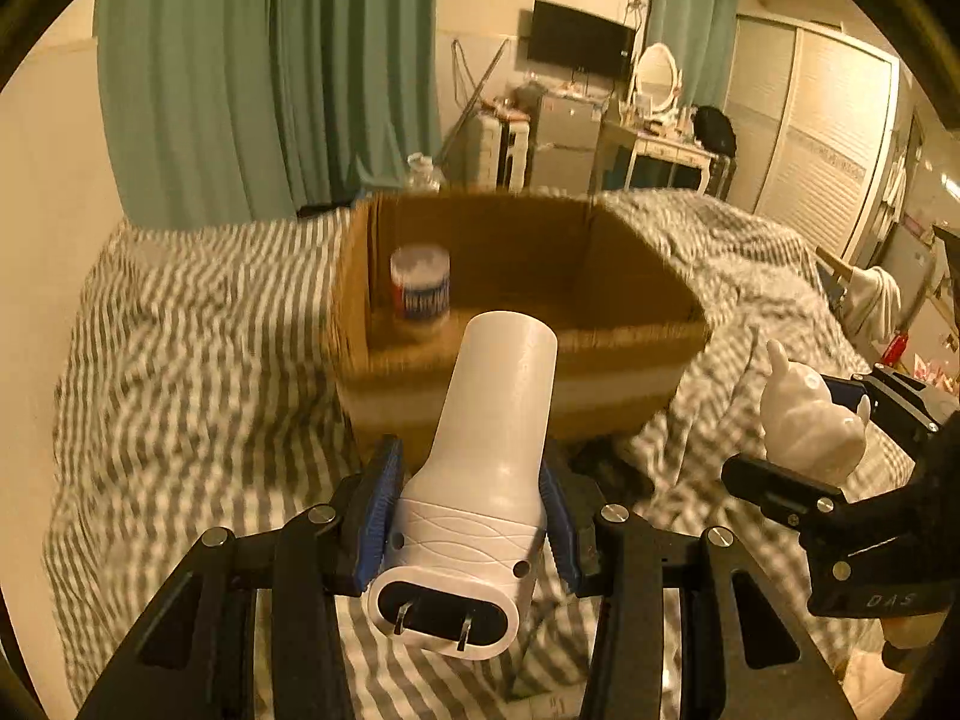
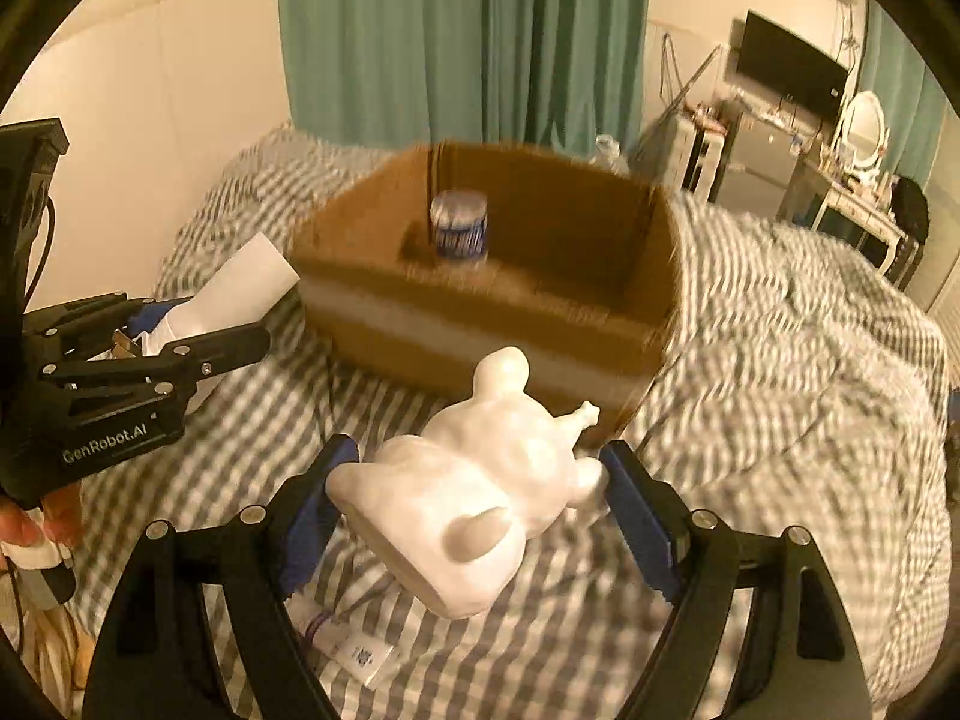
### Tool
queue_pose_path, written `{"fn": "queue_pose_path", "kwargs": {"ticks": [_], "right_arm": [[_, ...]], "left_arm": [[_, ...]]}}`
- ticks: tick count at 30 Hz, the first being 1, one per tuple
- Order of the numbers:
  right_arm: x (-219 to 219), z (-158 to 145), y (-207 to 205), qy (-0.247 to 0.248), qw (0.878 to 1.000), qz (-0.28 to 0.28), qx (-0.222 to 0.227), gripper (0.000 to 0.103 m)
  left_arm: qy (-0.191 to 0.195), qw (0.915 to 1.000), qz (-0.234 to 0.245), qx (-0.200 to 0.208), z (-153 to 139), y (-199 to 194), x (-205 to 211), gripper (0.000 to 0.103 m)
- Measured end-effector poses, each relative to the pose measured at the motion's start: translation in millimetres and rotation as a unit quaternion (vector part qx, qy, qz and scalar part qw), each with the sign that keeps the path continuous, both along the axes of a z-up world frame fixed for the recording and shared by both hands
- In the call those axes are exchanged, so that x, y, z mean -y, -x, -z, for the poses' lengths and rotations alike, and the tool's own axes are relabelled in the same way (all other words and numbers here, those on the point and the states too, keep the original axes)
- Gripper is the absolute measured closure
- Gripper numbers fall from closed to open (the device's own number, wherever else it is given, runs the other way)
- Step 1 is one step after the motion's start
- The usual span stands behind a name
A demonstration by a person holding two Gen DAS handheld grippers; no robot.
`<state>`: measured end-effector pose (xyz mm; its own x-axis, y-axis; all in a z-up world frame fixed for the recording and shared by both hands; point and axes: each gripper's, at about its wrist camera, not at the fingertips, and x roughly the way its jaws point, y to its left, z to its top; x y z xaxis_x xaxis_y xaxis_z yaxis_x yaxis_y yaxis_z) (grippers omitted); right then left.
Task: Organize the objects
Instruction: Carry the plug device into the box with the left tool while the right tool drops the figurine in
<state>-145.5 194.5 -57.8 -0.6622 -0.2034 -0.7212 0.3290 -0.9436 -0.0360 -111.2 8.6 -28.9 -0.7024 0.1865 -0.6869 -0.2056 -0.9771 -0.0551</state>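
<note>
My left gripper point(image 1: 471, 462) is shut on a white plug-in device point(image 1: 498, 396). Its two metal prongs face the camera and its round end points at the cardboard box point(image 1: 516, 360). The box stands open on the bed just ahead, with a blue-labelled jar point(image 1: 420, 288) upright in its back left corner. My right gripper point(image 2: 480, 456) is shut on a white animal figurine point(image 2: 480, 498), held above the bedding in front of the box point(image 2: 456, 336). In the right wrist view, the left gripper point(image 2: 204, 318) and its device point(image 2: 246, 282) hang at the left, and the jar point(image 2: 459, 228) shows inside the box.
A grey-and-white striped duvet point(image 1: 198, 360) covers the bed. A small labelled tube point(image 2: 354, 648) lies on it below the right gripper. A clear bottle point(image 1: 423, 171) stands behind the box. Green curtains, a dresser and a television are farther back. A hand point(image 2: 30, 522) holds the left gripper.
</note>
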Motion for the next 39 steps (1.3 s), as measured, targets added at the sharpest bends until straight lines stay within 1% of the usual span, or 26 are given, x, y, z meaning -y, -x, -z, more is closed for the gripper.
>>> {"fn": "queue_pose_path", "kwargs": {"ticks": [2,5,7,8,10,13,16,18,20,23,24,26,27,29,31,33,36,39], "right_arm": [[-2,-19,8,0.012,1.0,0.001,-0.016,0.021],[0,-44,22,0.026,0.999,-0.001,-0.033,0.021],[1,-61,35,0.035,0.998,0.002,-0.048,0.021],[1,-69,41,0.039,0.998,0.001,-0.053,0.021],[3,-87,57,0.038,0.997,-0.004,-0.063,0.021],[9,-102,83,0.024,0.997,-0.005,-0.073,0.021],[12,-104,113,0.018,0.998,-0.005,-0.064,0.021],[12,-100,134,0.019,0.998,-0.004,-0.055,0.021],[9,-89,157,0.021,0.999,-0.002,-0.042,0.021],[5,-63,193,0.017,1.0,0.001,-0.017,0.021],[3,-49,205,0.013,1.0,0.005,-0.005,0.021],[-1,-29,222,0.014,1.0,0.011,0.015,0.021],[-2,-20,230,0.017,1.0,0.011,0.023,0.021],[-4,-6,238,0.015,0.999,0.008,0.032,0.021],[-5,5,242,0.003,0.999,0.003,0.036,0.021],[-6,13,246,-0.006,0.999,-0.003,0.039,0.021],[-6,21,251,-0.019,0.999,-0.011,0.039,0.021],[-7,27,253,-0.014,0.999,-0.018,0.043,0.021]], "left_arm": [[-0.008,0.9999,0.002,-0.012,-19,9,0,0.058],[-0.017,0.9996,0.002,-0.023,-38,26,3,0.058],[-0.011,0.9995,-0.003,-0.029,-49,41,4,0.058],[-0.001,0.9994,0.0,-0.033,-56,51,2,0.058],[0.005,0.9991,-0.001,-0.043,-67,66,2,0.058],[0.001,0.9988,0.003,-0.049,-80,94,4,0.058],[-0.003,0.9988,0.006,-0.048,-82,121,3,0.058],[-0.009,0.9991,0.007,-0.041,-75,139,3,0.058],[-0.005,0.9995,0.013,-0.028,-63,156,-1,0.058],[-0.002,0.9999,0.017,0.001,-36,187,-8,0.058],[-0.004,0.9998,0.016,0.012,-28,195,-9,0.058],[-0.006,0.9991,0.019,0.036,-10,212,-14,0.058],[-0.007,0.999,0.022,0.04,-5,217,-15,0.058],[0.004,0.9983,0.027,0.052,8,226,-22,0.058],[0.014,0.9975,0.032,0.062,17,233,-28,0.058],[0.017,0.9969,0.033,0.069,20,238,-33,0.058],[0.032,0.9958,0.043,0.074,24,242,-42,0.058],[0.034,0.9955,0.04,0.079,27,246,-44,0.058]]}}
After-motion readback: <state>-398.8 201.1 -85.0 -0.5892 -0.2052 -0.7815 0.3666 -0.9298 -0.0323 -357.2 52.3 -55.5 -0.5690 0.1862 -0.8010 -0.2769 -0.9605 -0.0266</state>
